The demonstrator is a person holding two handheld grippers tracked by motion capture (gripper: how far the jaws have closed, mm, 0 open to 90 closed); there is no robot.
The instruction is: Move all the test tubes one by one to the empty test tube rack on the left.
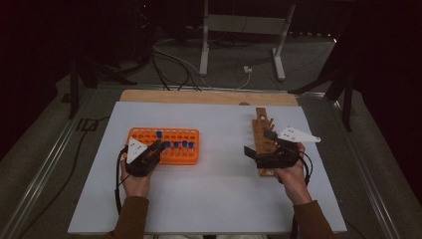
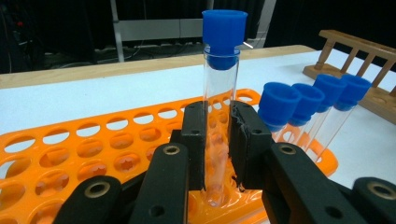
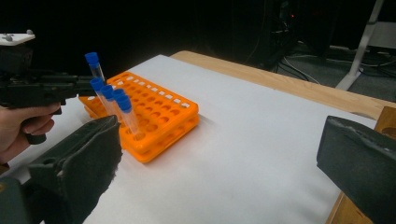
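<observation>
My left gripper (image 2: 218,140) is shut on a clear test tube with a blue cap (image 2: 220,84). The tube stands upright with its bottom in a hole of the orange rack (image 2: 70,154). From above, the left gripper (image 1: 157,147) sits at the rack's (image 1: 144,135) front edge, and the held tube's cap (image 1: 159,134) stands higher than the others. Several more blue-capped tubes (image 2: 303,105) lean in a row to its right. My right gripper (image 1: 260,143) is open over the wooden rack (image 1: 262,127), with nothing between its jaws (image 3: 219,163).
The white table top (image 1: 219,184) has a wooden strip along its far edge. In the right gripper view, the left gripper (image 3: 70,86) holds its tube (image 3: 95,65) at the orange rack (image 3: 161,109). Cables and a metal stand lie on the floor beyond.
</observation>
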